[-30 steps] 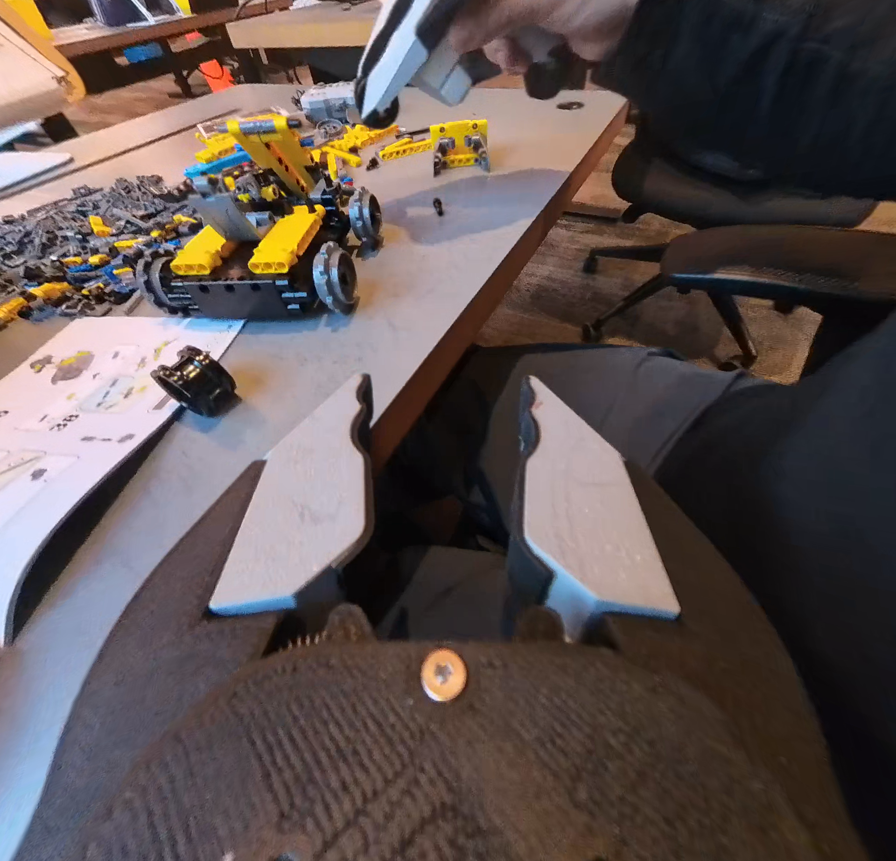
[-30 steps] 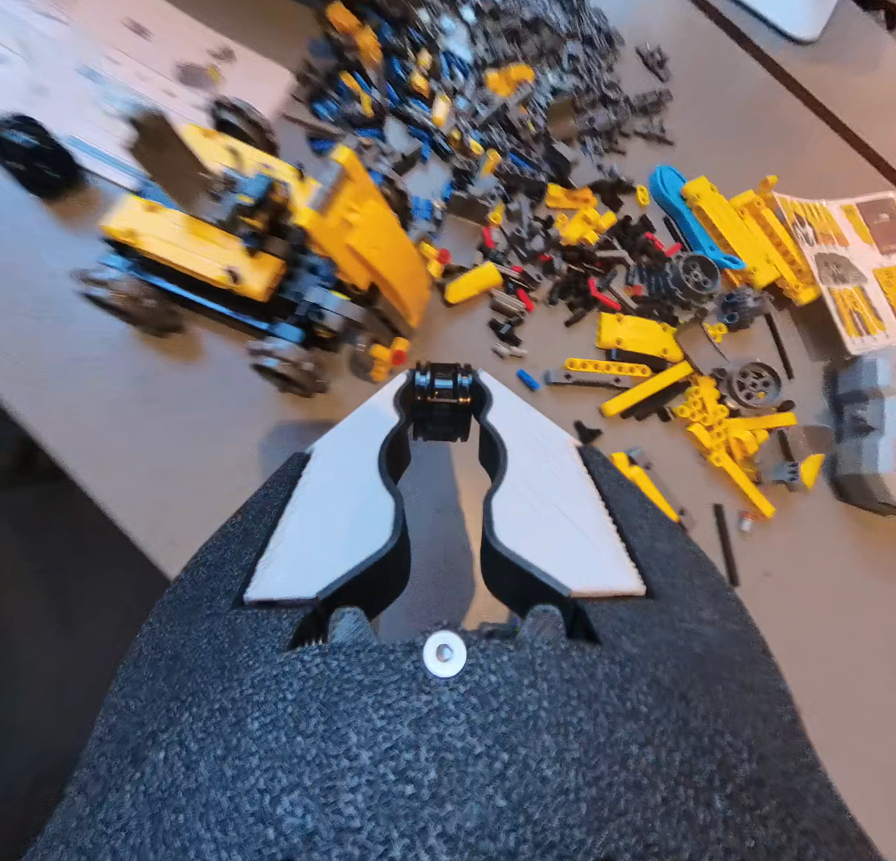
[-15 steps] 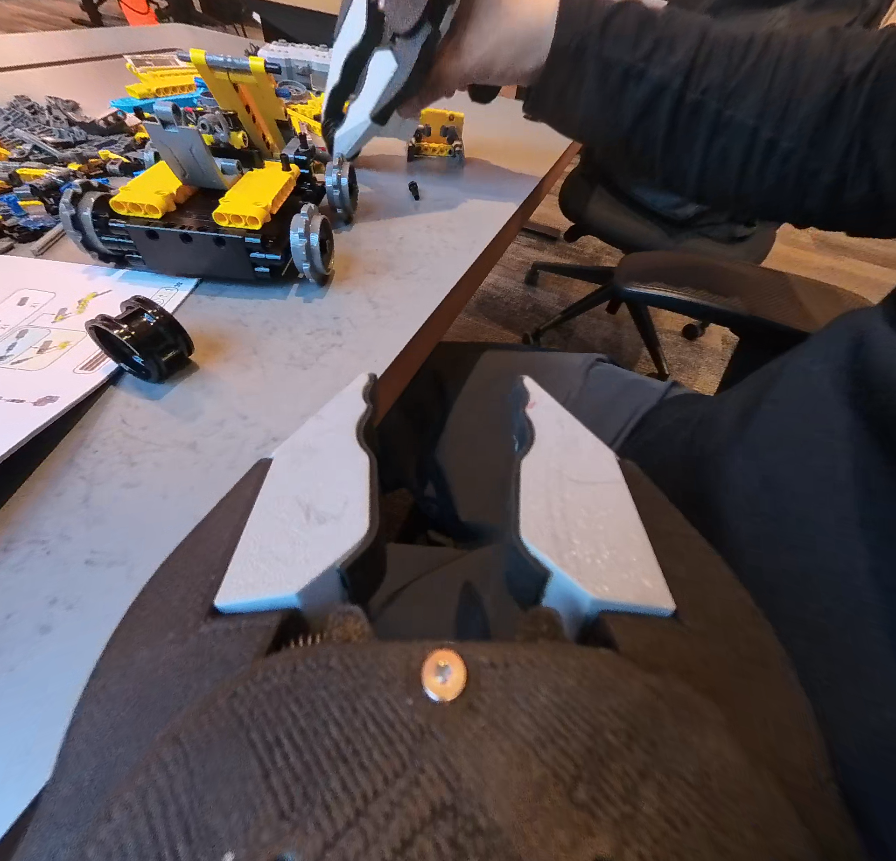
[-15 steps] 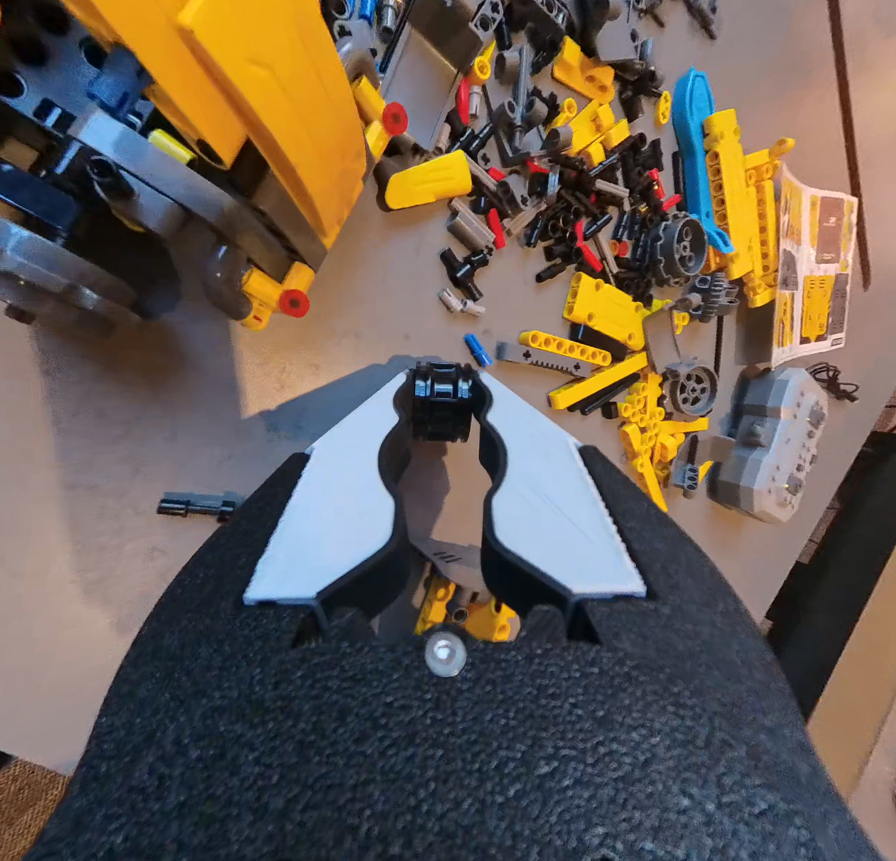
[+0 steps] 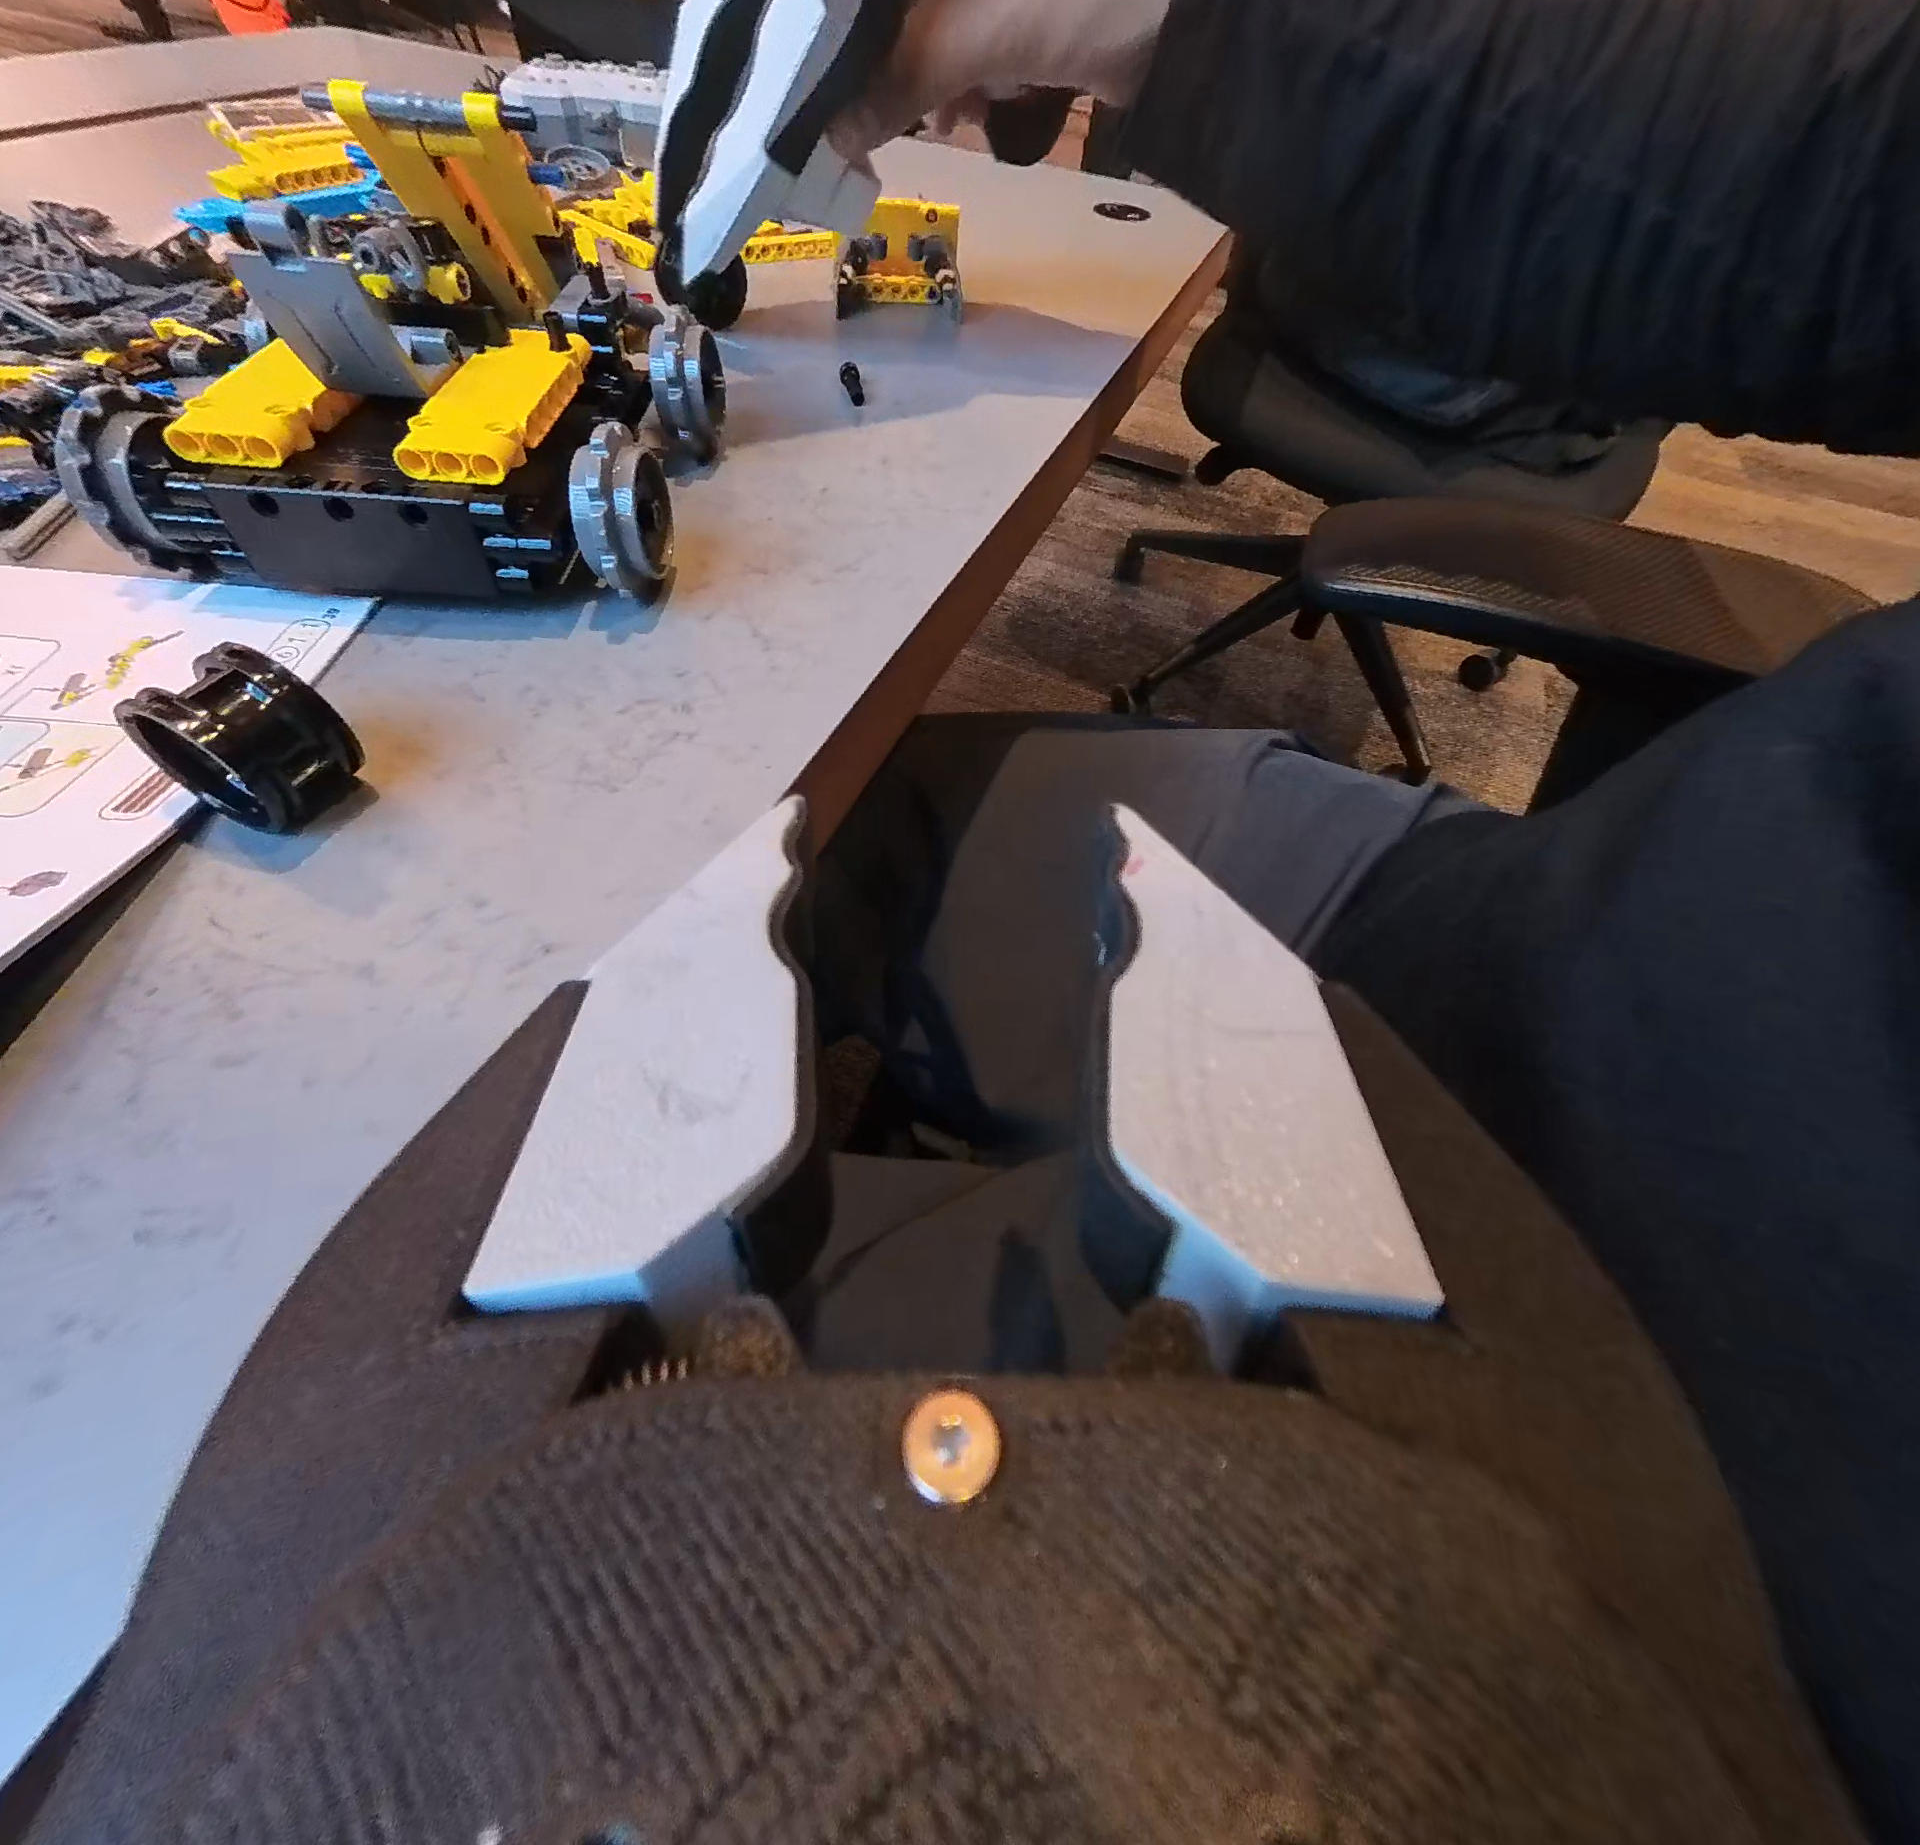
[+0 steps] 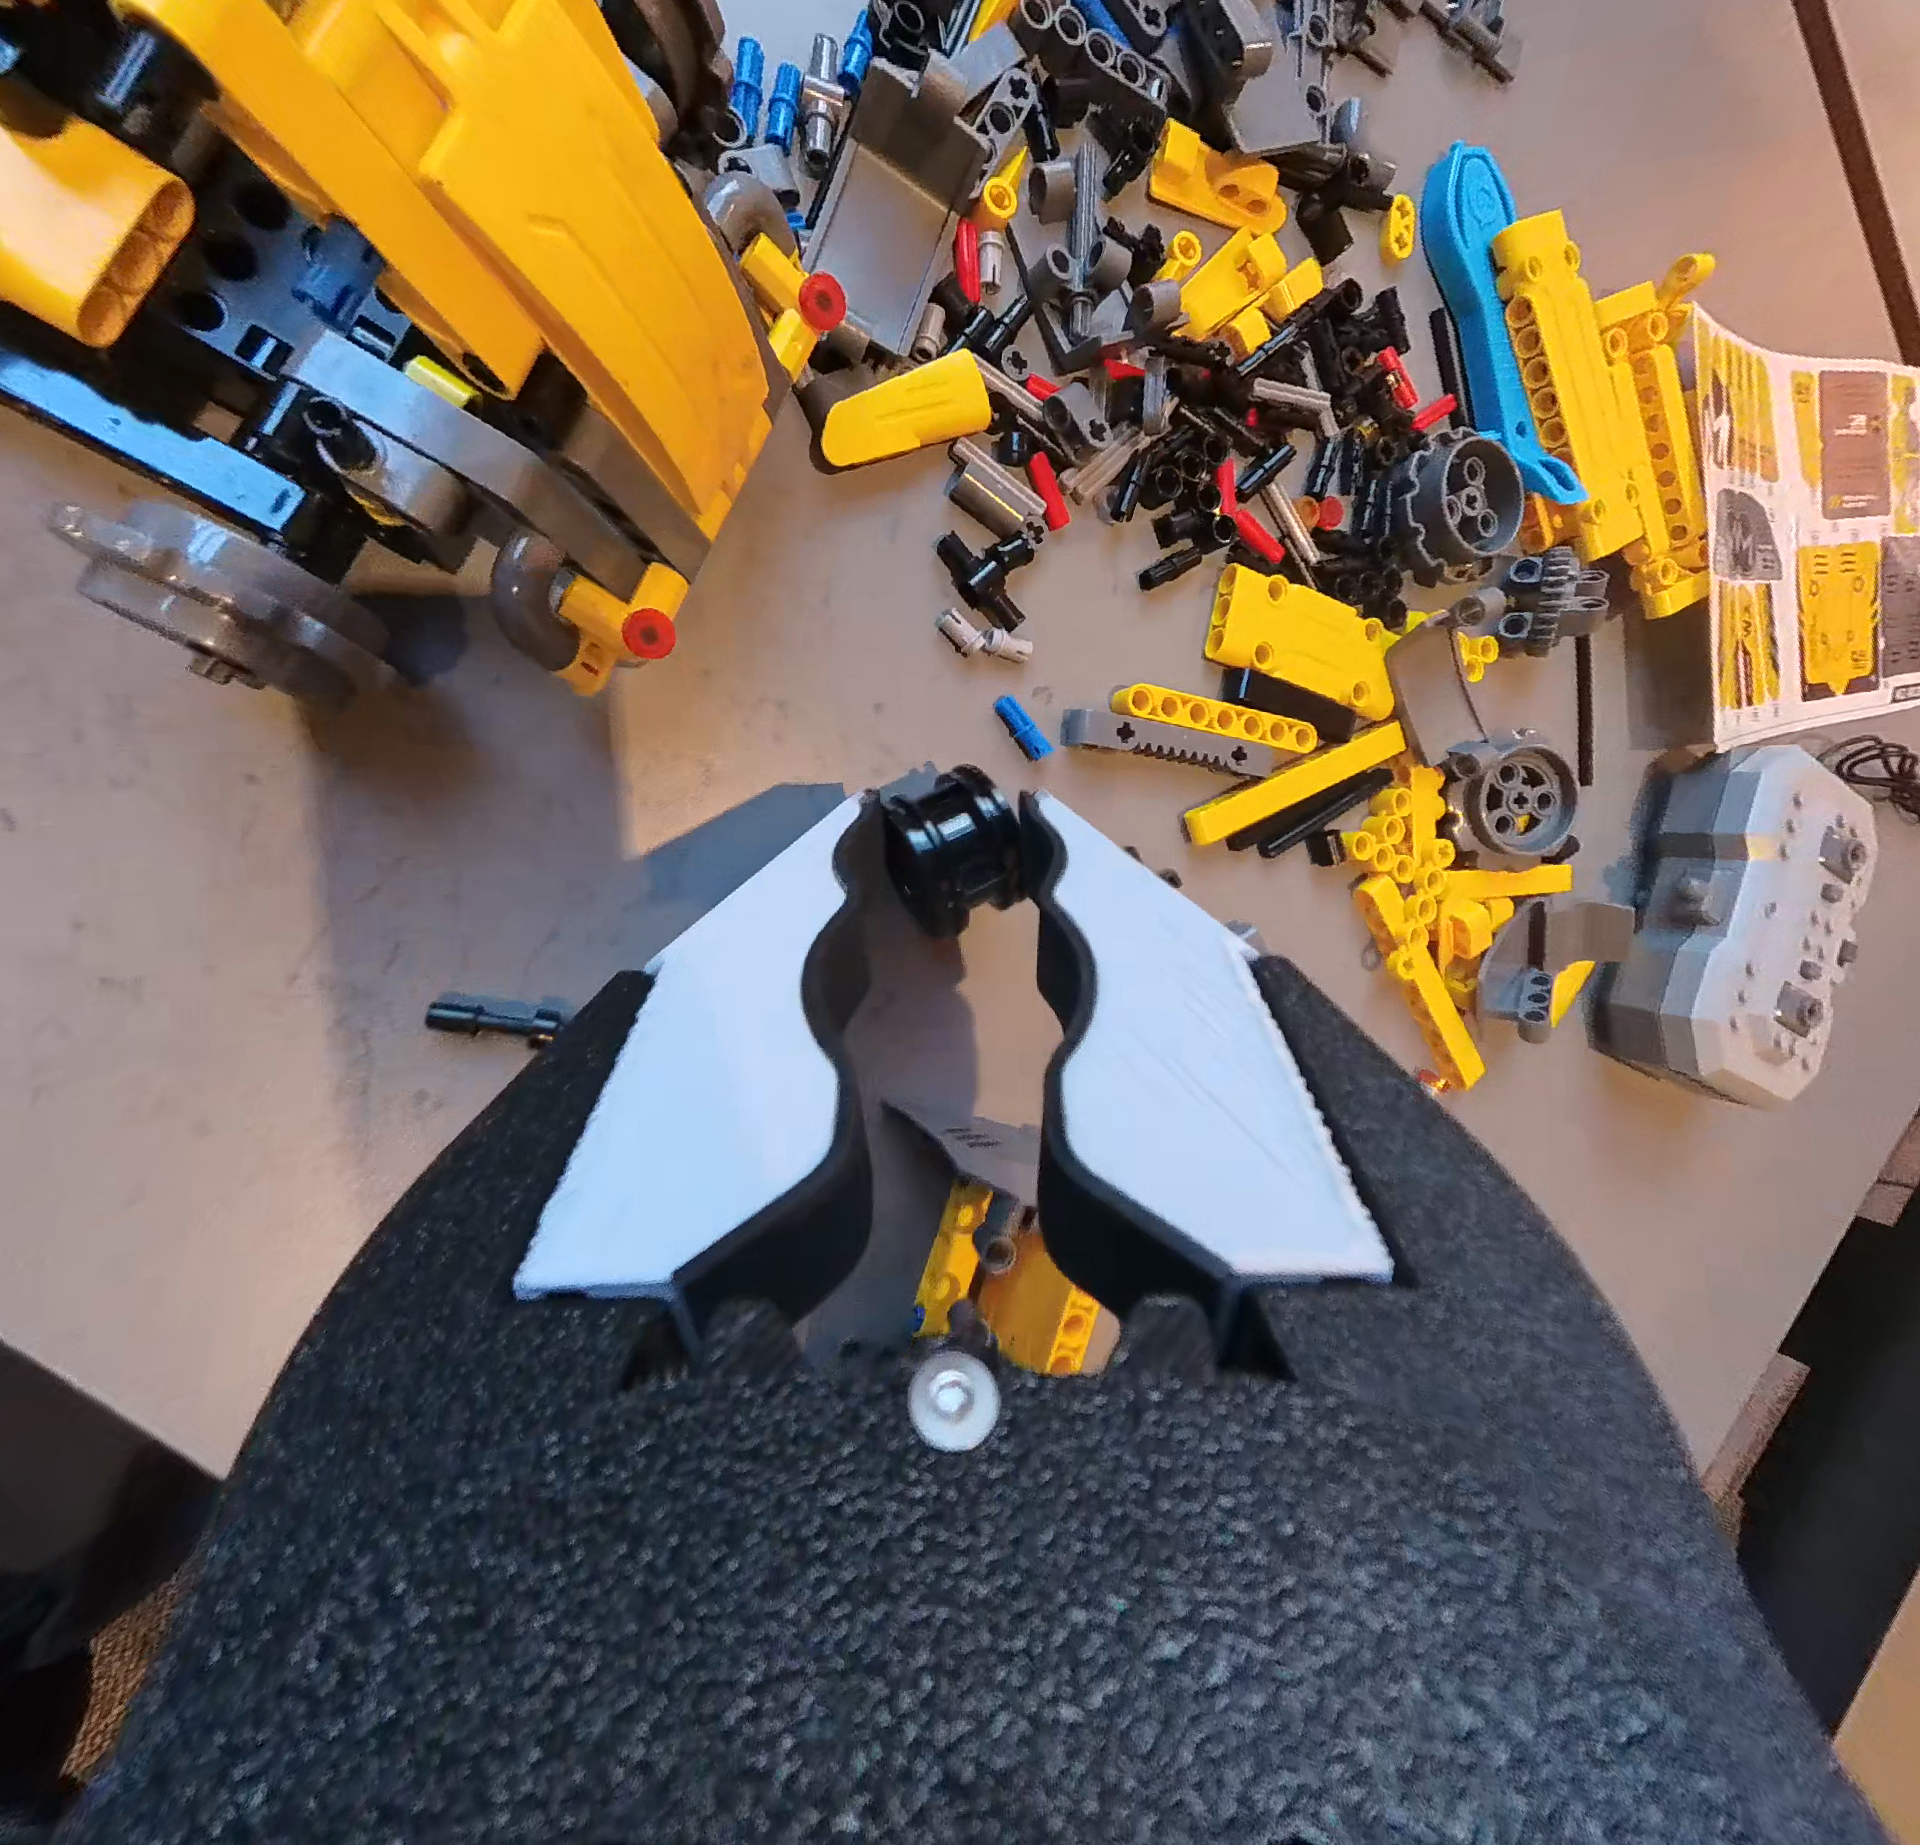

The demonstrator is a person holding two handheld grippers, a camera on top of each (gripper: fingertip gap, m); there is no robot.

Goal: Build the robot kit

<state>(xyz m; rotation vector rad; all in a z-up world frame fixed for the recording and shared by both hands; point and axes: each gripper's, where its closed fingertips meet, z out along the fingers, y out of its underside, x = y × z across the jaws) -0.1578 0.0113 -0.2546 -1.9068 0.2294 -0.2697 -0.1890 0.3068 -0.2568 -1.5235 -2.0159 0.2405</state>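
My right gripper is shut on a small black wheel, which sits tilted between the fingertips just above the table. The yellow and black brick vehicle is just ahead to the left, its grey hub close by. In the left wrist view the right gripper holds the wheel beside the vehicle's front grey hub. My left gripper is open and empty over the table edge and a person's lap. A second black wheel lies on the table.
A pile of loose bricks, a grey battery box and a sticker sheet lie right of the vehicle. A black pin lies near the gripper. An instruction booklet, a small yellow assembly and an office chair show. The grippers' ends are close to 30 centimetres from one another. The left gripper is farther from the black pin, some 20 centimetres, than the right, some 8 centimetres. The left camera catches it too, in the left wrist view.
My right gripper came down beside the vehicle's front with the black wheel, which now sits tilted in the jaws. My left gripper stayed open near the table edge.
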